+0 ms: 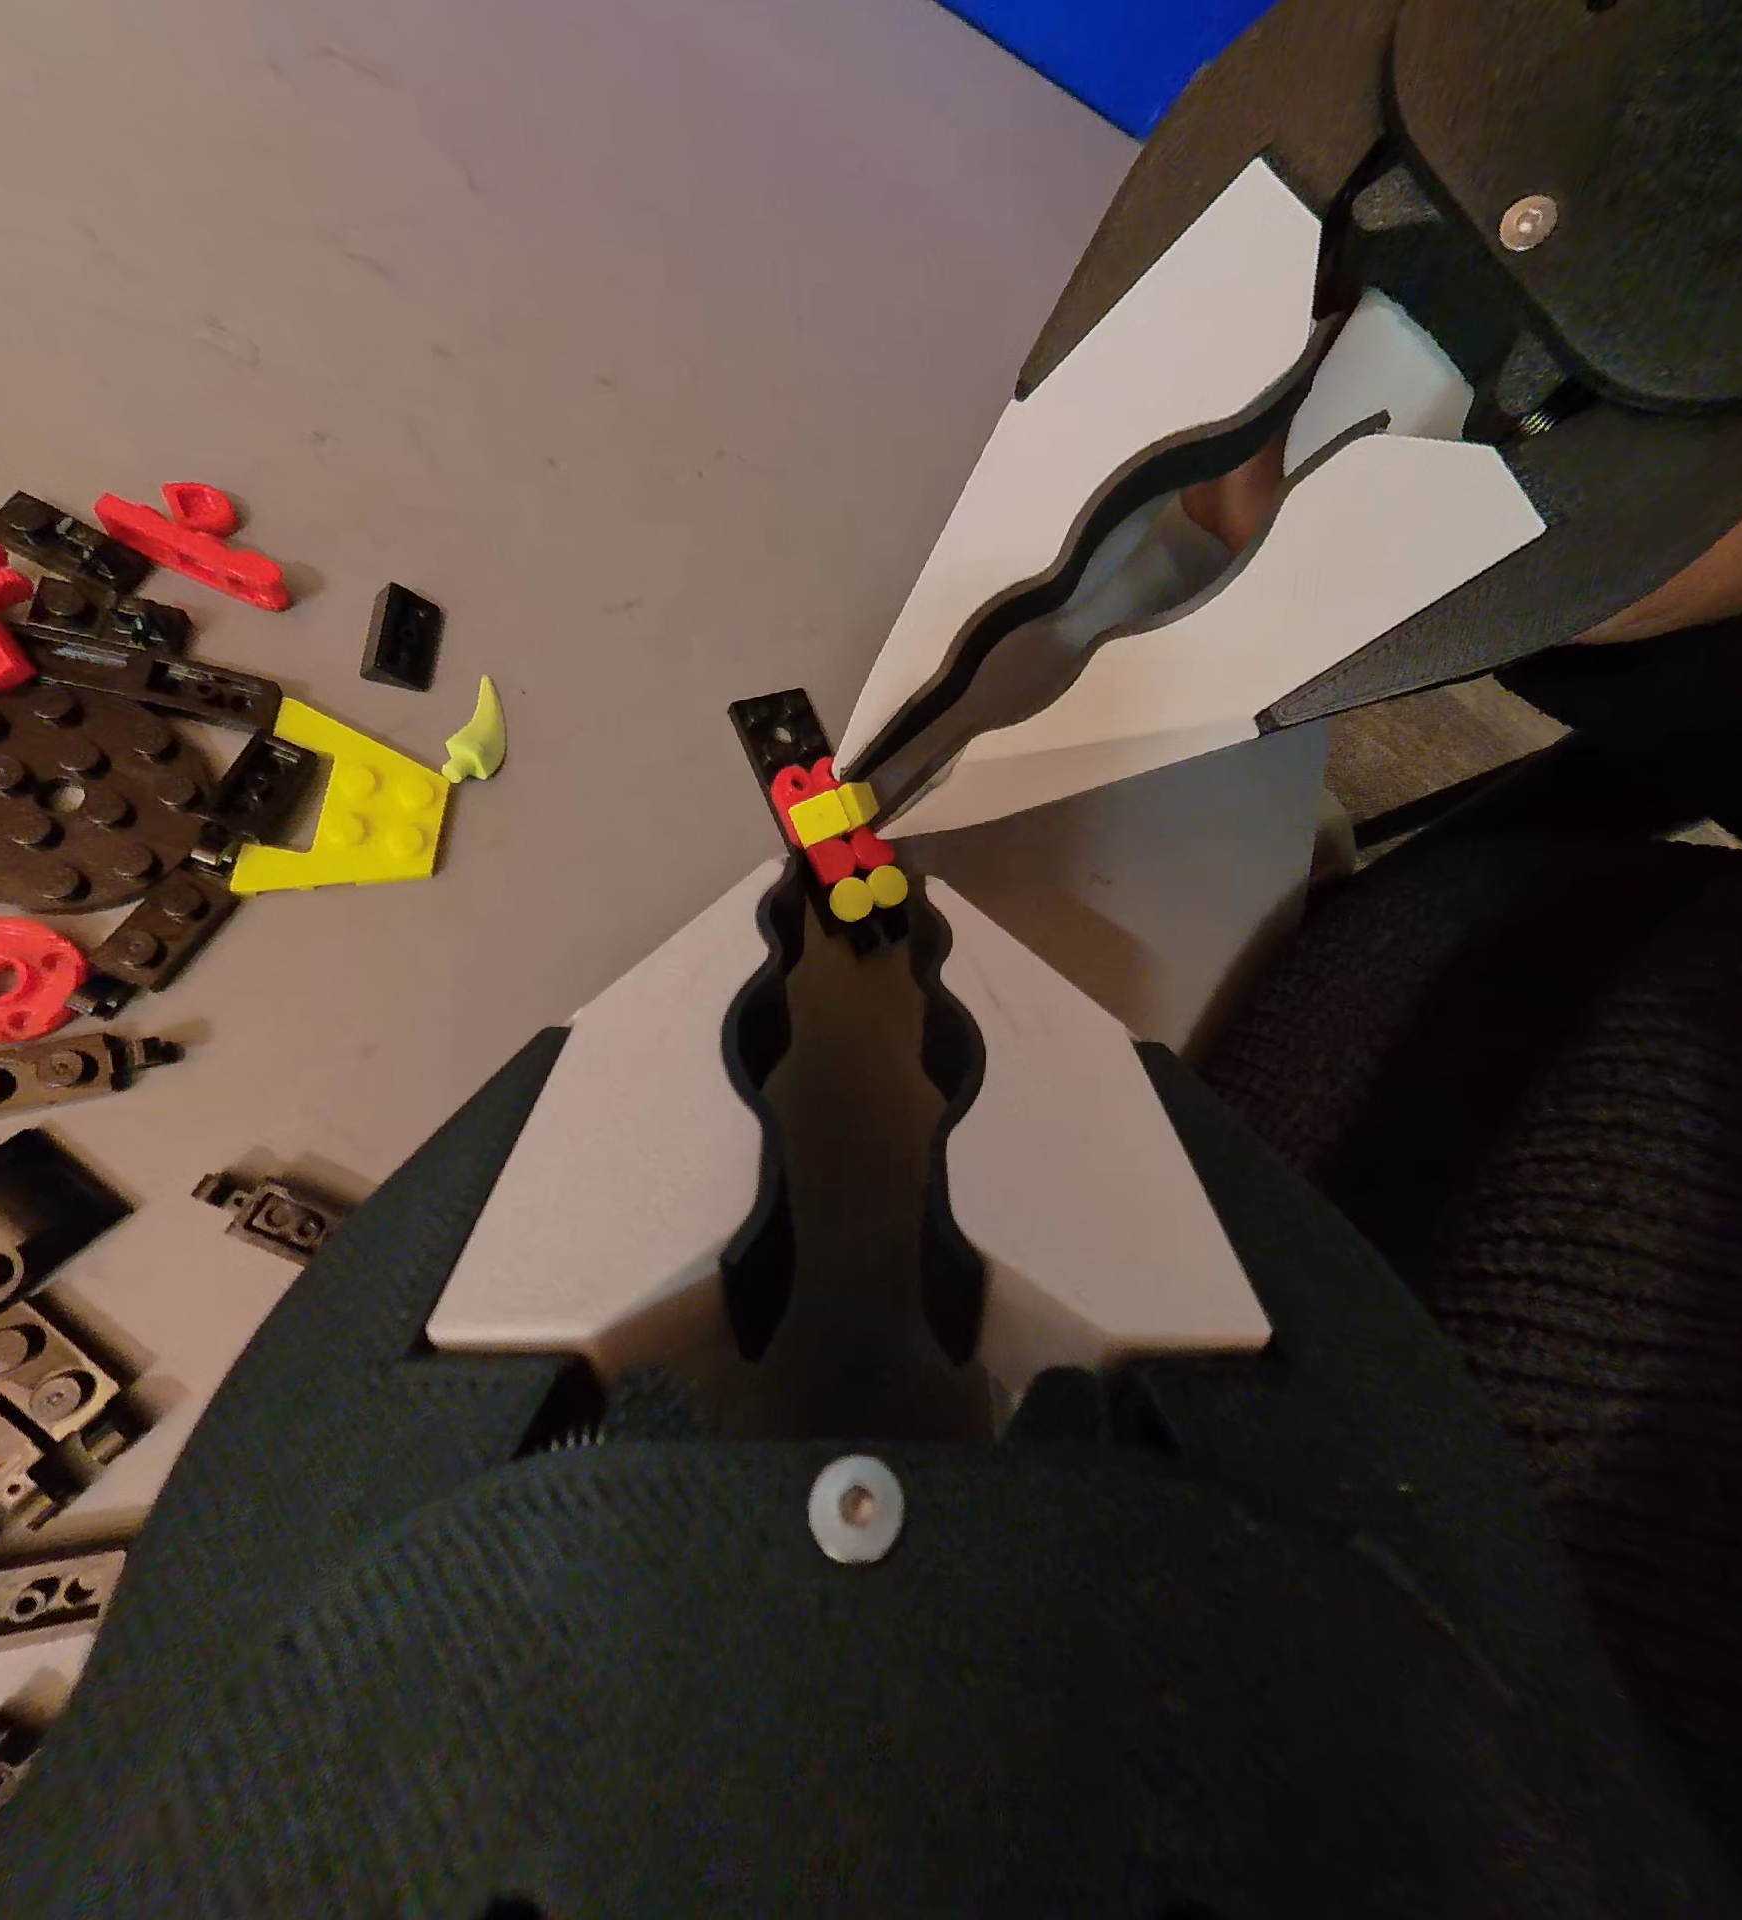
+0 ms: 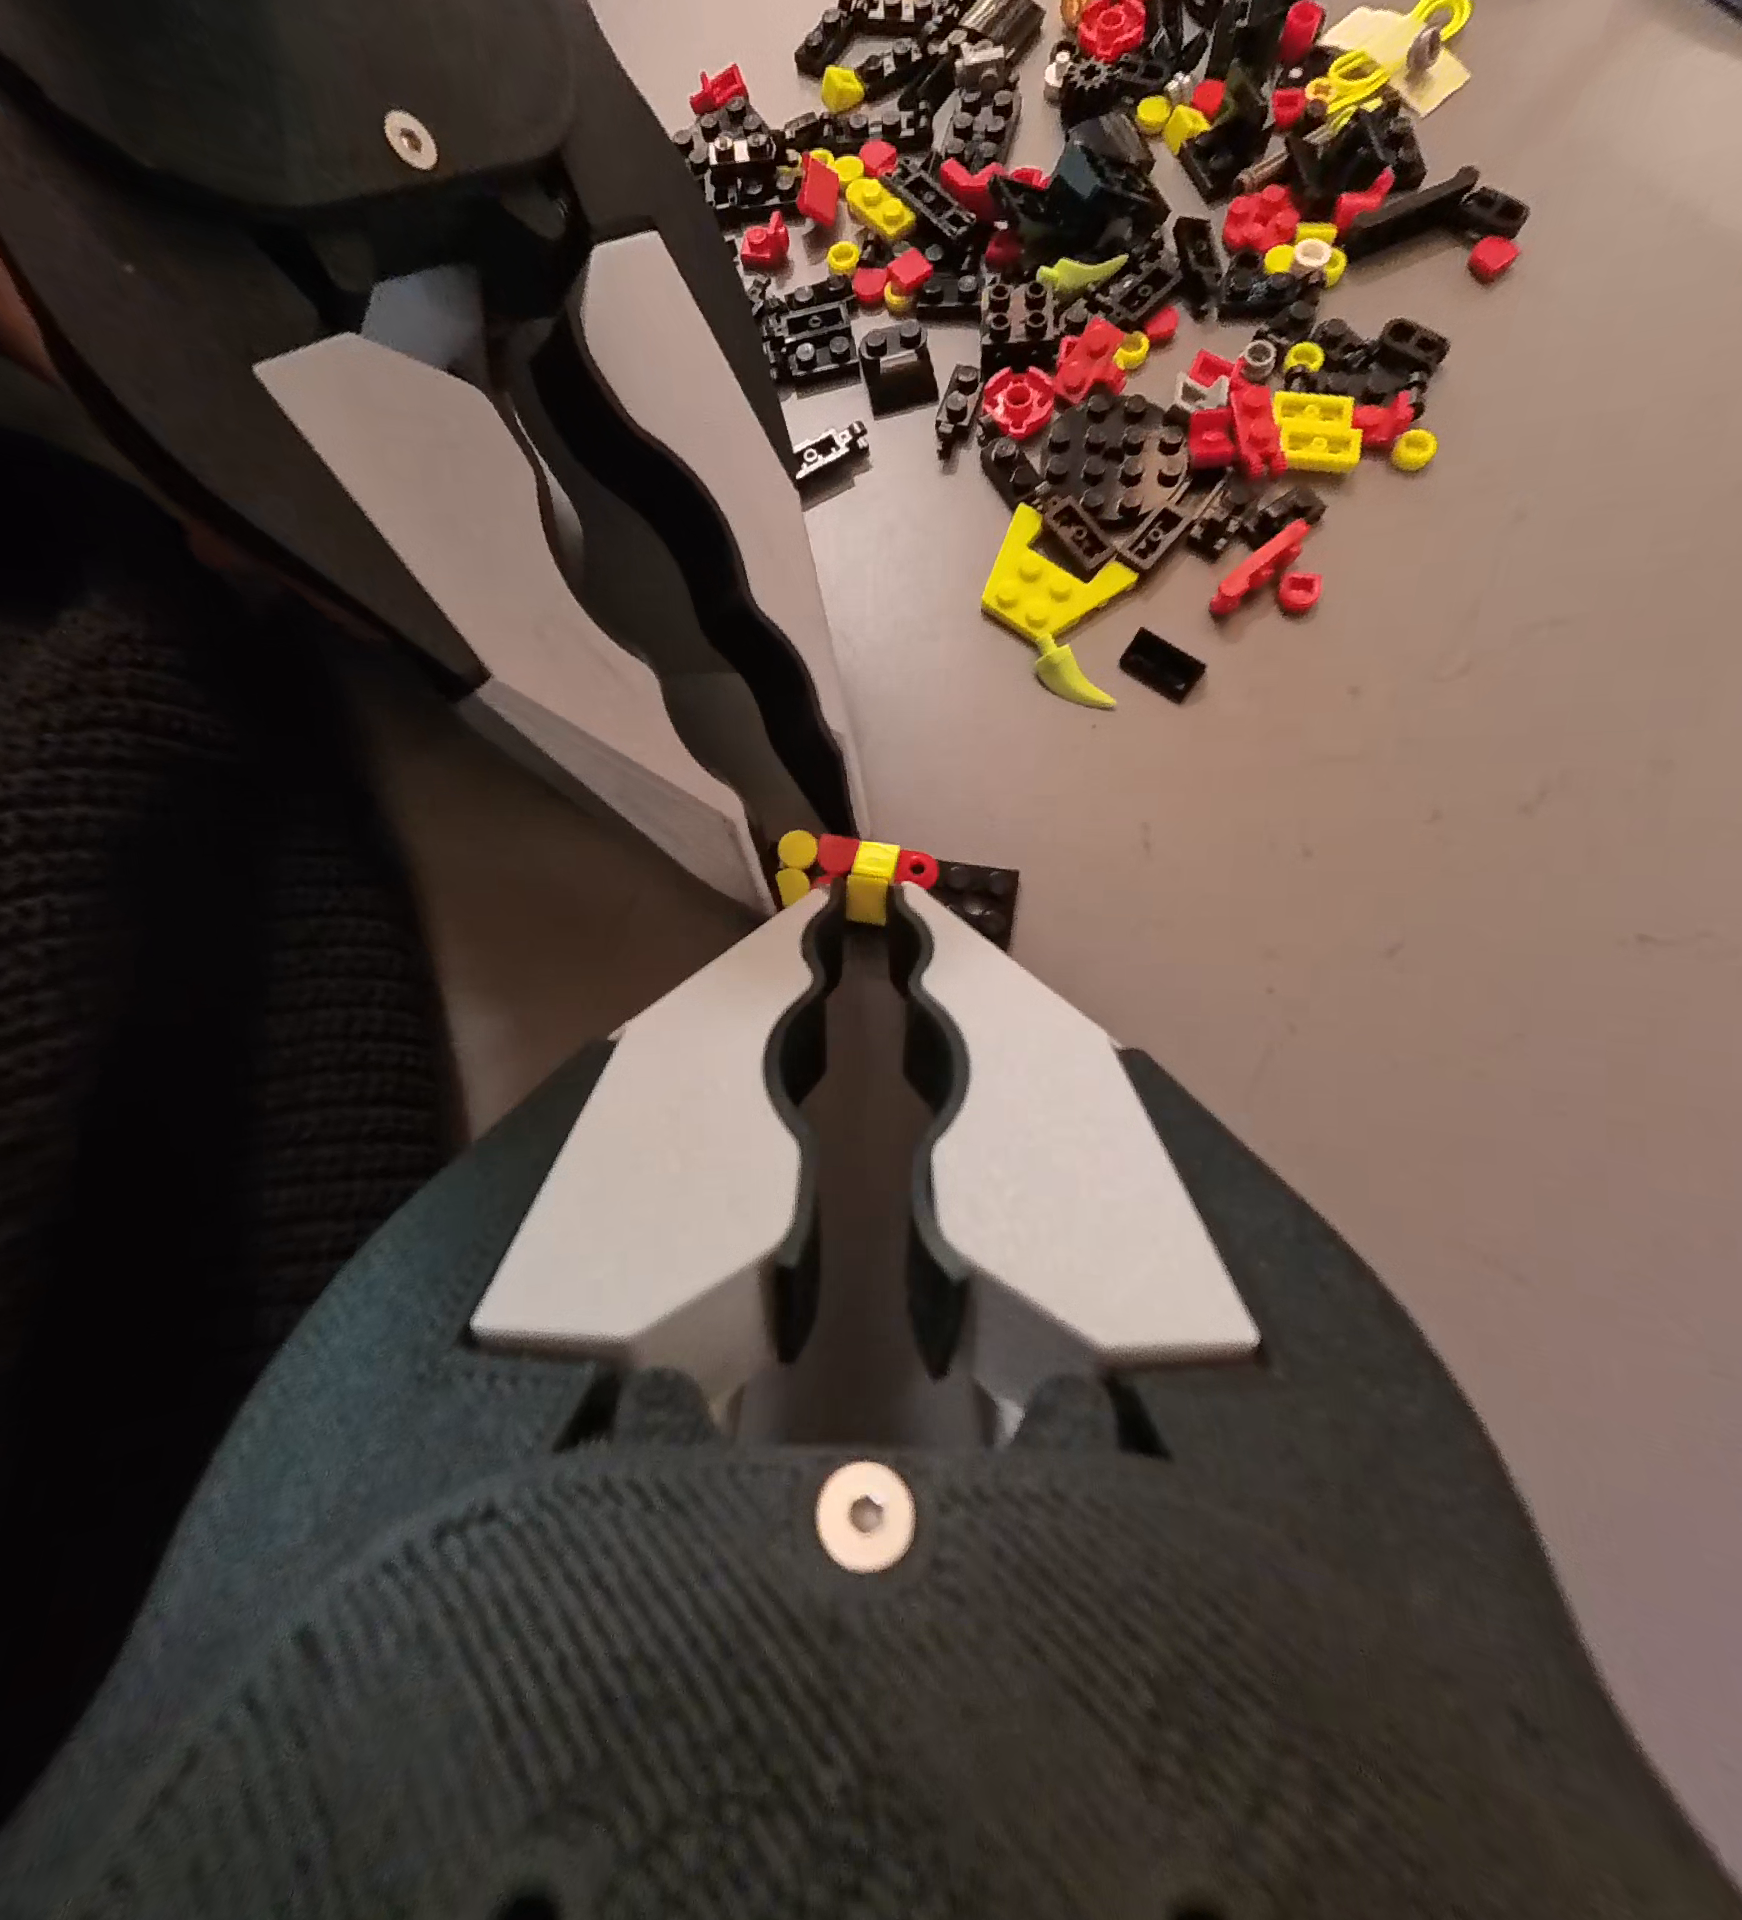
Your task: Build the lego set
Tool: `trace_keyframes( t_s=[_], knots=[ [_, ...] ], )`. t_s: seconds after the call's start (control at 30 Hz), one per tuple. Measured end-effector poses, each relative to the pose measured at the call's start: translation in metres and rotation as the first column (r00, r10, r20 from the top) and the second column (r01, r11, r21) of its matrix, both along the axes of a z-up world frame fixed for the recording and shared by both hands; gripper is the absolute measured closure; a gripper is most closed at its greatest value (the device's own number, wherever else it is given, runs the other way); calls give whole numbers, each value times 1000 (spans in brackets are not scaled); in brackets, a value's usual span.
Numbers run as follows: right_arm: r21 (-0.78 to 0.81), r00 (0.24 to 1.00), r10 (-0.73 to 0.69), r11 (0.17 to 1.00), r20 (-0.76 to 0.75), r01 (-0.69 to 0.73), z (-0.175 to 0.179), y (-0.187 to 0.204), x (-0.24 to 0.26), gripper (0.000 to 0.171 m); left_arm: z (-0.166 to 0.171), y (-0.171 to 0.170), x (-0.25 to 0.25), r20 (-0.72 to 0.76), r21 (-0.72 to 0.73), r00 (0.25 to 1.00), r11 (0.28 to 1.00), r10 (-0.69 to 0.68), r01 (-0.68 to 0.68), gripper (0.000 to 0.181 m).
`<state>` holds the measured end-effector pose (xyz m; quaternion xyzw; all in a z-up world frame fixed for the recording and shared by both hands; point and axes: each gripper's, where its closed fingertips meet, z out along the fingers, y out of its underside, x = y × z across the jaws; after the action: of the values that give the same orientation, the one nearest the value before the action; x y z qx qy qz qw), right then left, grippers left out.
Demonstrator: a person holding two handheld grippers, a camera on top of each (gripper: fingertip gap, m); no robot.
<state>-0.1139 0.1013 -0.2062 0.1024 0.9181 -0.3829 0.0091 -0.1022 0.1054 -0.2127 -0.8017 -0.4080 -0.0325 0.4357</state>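
Early in the build, the left gripper [image 1: 851, 920] clamps a black strip [image 1: 782, 727] carrying a few red and yellow pieces while the right gripper [image 2: 862, 914] pinches a yellow block [image 2: 867, 883] onto it, most bricks [image 2: 1106, 260] lying loose on the bench [image 2: 1366, 1039]

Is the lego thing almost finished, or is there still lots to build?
Only just started. Done: red and yellow bits sit on the narrow black lego plate. Now: the left gripper holds that plate, and the right gripper presses a small yellow block on. Left: the big pile of loose bricks.
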Motion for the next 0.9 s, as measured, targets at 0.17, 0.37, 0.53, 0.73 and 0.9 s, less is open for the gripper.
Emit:
trace_keyframes(
  t_s=[0.17,0.37,0.53,0.73,0.9],
  knots=[
    [4,1000,6,1000,-6,-6,0,1,1,163,0,0,0,-1,-1,1000,1000,0,0,162],
    [8,1000,5,1000,-11,-5,0,2,1,162,0,0,0,-1,-1,1000,1000,0,0,163],
    [-1,1000,1,1000,-16,-1,3,3,0,165,0,0,0,1,1,1000,1000,2,-2,162],
    [-10,1000,0,1000,14,0,3,4,0,171,0,1,1,0,4,1000,1000,-9,9,161],
    [3,1000,1,1000,13,-1,0,3,0,171,1,3,2,-5,6,1000,1000,-22,22,156]
  ],
)
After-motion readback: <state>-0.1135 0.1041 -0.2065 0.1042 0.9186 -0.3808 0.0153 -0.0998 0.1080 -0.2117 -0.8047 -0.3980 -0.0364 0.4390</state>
